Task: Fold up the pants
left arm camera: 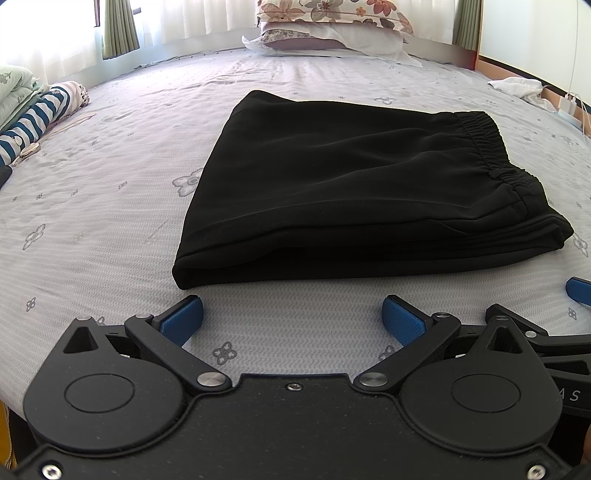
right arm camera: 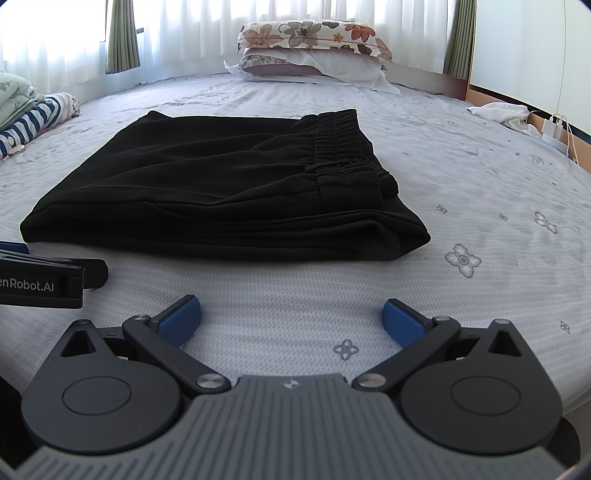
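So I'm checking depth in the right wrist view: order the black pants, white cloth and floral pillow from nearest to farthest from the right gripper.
From the right gripper:
1. black pants, just ahead, left of centre
2. white cloth, far right edge
3. floral pillow, at the headboard end

bare bed sheet [right arm camera: 480, 177] lies open right of the folded black pants [right arm camera: 221, 192] and along their near edge. striped bedding [left arm camera: 33, 118] crowds the far left; pillows [right arm camera: 314, 51] block the head.
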Available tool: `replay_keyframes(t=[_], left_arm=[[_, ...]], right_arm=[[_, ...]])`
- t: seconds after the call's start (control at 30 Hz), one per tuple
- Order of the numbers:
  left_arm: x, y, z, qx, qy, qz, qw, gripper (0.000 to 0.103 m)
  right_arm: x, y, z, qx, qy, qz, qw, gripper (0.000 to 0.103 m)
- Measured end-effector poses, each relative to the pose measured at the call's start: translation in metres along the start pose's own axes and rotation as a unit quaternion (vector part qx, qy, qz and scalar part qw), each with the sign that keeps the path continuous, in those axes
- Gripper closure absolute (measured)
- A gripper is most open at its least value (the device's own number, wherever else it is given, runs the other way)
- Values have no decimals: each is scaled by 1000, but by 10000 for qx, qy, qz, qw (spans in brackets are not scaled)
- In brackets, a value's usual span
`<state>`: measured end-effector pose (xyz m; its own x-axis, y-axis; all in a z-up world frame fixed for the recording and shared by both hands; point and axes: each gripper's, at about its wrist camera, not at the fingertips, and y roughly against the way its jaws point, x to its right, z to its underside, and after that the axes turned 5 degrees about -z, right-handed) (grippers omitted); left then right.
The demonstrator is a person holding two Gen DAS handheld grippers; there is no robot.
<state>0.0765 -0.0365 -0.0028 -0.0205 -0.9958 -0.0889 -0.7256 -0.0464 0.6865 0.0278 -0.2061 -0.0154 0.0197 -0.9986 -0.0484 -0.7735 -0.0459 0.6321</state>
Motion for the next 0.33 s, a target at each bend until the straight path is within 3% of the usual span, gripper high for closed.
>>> replay_keyframes(t=[0.33], left_arm=[[-1, 0, 1, 63, -40, 22, 10000, 0]], right_arm=[[0, 0, 0, 21, 8, 8, 10000, 0]])
